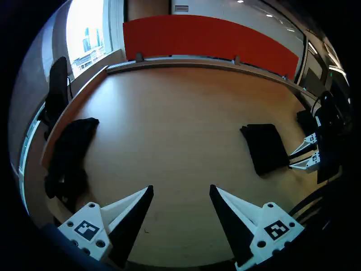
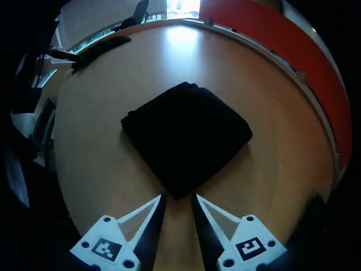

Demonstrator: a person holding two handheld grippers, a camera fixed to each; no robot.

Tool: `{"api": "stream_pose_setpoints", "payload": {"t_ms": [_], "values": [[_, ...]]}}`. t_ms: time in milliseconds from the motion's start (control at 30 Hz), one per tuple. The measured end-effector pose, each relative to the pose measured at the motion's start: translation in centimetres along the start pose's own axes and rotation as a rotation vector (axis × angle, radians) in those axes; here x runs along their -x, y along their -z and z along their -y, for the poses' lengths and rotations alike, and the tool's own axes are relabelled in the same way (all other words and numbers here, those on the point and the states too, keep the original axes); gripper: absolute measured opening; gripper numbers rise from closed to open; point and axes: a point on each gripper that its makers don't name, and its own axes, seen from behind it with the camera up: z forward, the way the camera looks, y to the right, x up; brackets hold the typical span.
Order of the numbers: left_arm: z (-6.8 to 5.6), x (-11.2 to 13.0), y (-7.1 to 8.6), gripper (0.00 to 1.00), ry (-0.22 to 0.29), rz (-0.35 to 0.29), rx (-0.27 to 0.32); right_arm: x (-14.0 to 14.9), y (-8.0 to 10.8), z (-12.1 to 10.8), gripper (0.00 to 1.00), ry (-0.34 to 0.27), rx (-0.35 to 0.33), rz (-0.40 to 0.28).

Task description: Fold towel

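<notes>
Towel is lying on the wooden counter as a compact black rectangle, several layers thick, with edges roughly squared and one corner pointing toward the right gripper. We are reading the folding as largely done: no loose flap is trailing and the stack is sitting flat. What may be left is one more halving or a tidying of the edges; we are judging this, not seeing it.

The right gripper is sitting low at that near corner. Its jaws are parted by a narrow gap, with the corner's tip reaching just between the tips. We are seeing no squeeze on the cloth.

In the left gripper view, the left gripper is hovering over bare counter, well apart from the towel. Its jaws are spread wide and are holding nothing. It is pointing toward the counter's far edge.

Farther out, we are noting a rumpled dark cloth lying at the counter's side edge. A red partition is running behind the far rim.
</notes>
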Motion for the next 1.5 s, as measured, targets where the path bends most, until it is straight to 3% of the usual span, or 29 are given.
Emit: {"api": "stream_pose_setpoints", "payload": {"t_ms": [100,400,567,800,1100,1500], "values": [[0.0,0.0,0.0,0.92,0.0,0.0,0.0,0.0,-0.1,0.1,0.29,-0.014,-0.004,-0.001],[0.2,0.1,0.1,0.92,-0.004,0.002,0.0,0.0,-0.3,0.2,0.29,-0.036,0.0,0.0],[0.2,0.1,0.1,0.92,-0.005,0.003,0.0,0.1,-0.3,0.2,0.1,-0.041,-0.004,0.0],[0.2,0.1,0.1,0.92,-0.006,0.002,0.002,-0.5,0.3,0.3,0.05,-0.071,-0.019,-0.017],[0.0,-0.2,-0.3,0.92,-0.017,-0.007,0.013,-2.9,2.8,-1.4,0.05,-0.07,0.027,-0.071],[-0.8,-1.9,-0.4,0.92,-0.031,-0.042,0.03,-10.1,7.3,-4.0,0.05,-0.001,0.079,-0.176]]}}
